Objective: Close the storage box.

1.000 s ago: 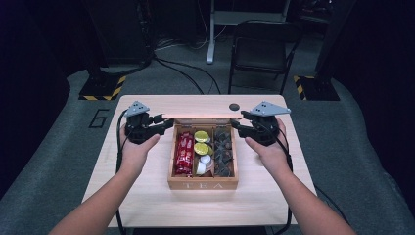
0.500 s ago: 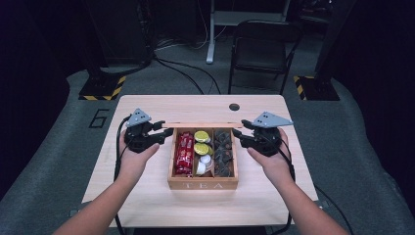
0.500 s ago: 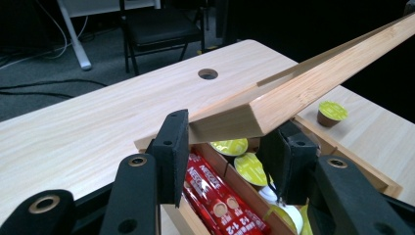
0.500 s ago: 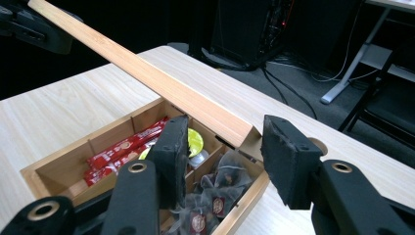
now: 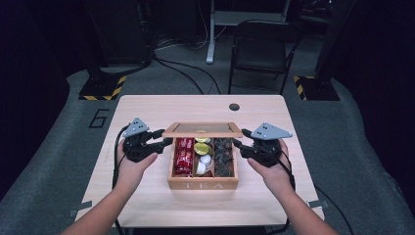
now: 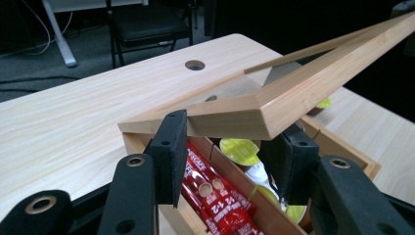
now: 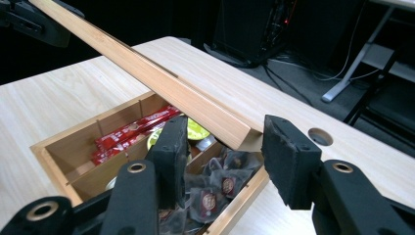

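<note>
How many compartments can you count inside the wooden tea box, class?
3, side by side: red sachets on the left, pods in the middle, dark tea bags on the right. The lid, raised, may hide further dividers behind.

Black grippers [image 5: 164, 142], grey three-cornered plates, trailing black cables, bare forearms

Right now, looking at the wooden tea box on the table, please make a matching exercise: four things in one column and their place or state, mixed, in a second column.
Things:
1. red stick packets
2. dark tea bags
3. wooden-framed lid with a clear pane
4. round dark hole in the light wooden table top

Place or state:
A. right compartment of the wooden tea box
B. beyond the box, toward the far edge
C. left compartment
D. raised, tilted over the box

Pairs: 1-C, 2-A, 3-D, 4-B
</note>
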Action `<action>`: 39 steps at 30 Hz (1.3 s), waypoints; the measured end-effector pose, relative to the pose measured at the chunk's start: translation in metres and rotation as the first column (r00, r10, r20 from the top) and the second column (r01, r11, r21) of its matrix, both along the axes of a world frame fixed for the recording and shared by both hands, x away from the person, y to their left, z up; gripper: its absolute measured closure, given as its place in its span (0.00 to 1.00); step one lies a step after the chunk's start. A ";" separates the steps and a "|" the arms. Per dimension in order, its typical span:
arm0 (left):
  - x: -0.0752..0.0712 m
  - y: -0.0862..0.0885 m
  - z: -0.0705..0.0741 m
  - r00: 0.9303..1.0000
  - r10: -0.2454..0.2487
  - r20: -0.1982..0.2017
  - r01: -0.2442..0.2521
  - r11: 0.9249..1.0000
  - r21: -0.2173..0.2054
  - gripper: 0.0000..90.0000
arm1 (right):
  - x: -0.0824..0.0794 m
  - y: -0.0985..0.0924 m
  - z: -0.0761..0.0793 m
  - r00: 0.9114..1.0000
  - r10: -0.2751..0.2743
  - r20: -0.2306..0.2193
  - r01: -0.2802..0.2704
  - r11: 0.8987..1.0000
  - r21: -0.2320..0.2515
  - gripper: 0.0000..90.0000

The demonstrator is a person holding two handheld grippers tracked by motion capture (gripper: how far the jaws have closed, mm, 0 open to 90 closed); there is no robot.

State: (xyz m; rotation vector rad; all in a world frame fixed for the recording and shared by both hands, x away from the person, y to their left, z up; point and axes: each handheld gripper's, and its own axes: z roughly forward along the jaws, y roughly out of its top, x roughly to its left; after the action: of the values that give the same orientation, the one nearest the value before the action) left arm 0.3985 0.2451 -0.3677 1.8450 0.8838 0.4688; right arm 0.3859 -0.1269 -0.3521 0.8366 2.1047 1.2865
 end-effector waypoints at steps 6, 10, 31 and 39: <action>-0.008 0.000 -0.004 1.000 -0.011 -0.015 0.011 1.000 0.003 0.56 | -0.005 -0.002 -0.009 1.000 0.003 -0.023 -0.003 1.000 0.024 0.57; -0.012 0.000 -0.010 1.000 -0.018 -0.003 0.018 1.000 0.020 0.56 | -0.008 -0.004 -0.015 0.999 0.015 -0.040 -0.014 0.999 0.036 0.58; -0.034 0.002 -0.041 0.999 -0.044 -0.016 0.045 0.999 0.010 0.55 | -0.027 -0.007 -0.050 0.998 0.015 -0.063 -0.012 0.999 0.048 0.58; -0.041 0.004 -0.048 0.998 -0.053 -0.016 0.053 0.999 0.006 0.56 | -0.032 -0.007 -0.059 0.998 0.008 -0.065 -0.005 0.999 0.048 0.58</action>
State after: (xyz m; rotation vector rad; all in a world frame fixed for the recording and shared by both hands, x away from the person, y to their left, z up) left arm 0.3575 0.2486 -0.4160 1.8752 0.8428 0.4252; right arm 0.3542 -0.1335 -0.4108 0.9045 2.1365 1.3339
